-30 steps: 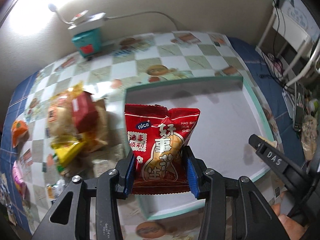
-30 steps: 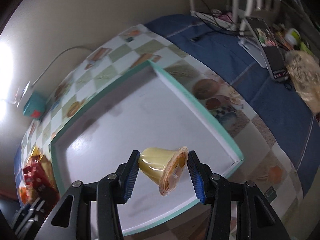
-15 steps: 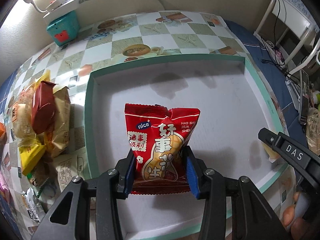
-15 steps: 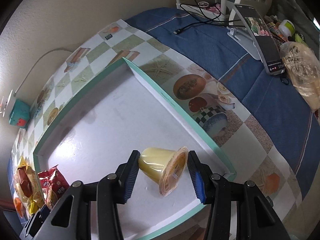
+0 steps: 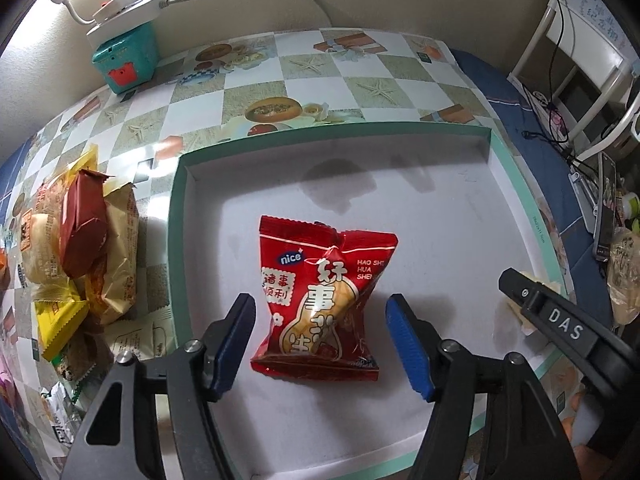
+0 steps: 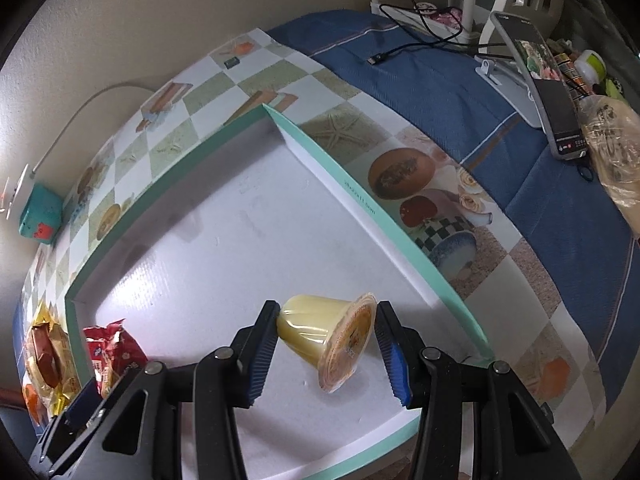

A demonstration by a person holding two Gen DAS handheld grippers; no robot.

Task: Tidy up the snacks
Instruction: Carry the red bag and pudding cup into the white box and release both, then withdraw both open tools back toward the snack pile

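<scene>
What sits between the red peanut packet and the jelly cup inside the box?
Nothing: bare white box floor separates red peanut packet from jelly cup, per the right wrist view.

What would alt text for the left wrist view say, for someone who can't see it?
The left tongs are opening around a red peanut snack packet that lies on the white floor of a shallow green-rimmed box, with gaps between pads and packet. A pile of wrapped snacks sits on the checkered tablecloth left of the box; the right tongs' arm enters at right.

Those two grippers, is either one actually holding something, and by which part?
The right gripper clamps the yellow jelly cup, base against lid. The left gripper is opening; the red peanut packet sits unpinched between.
</scene>
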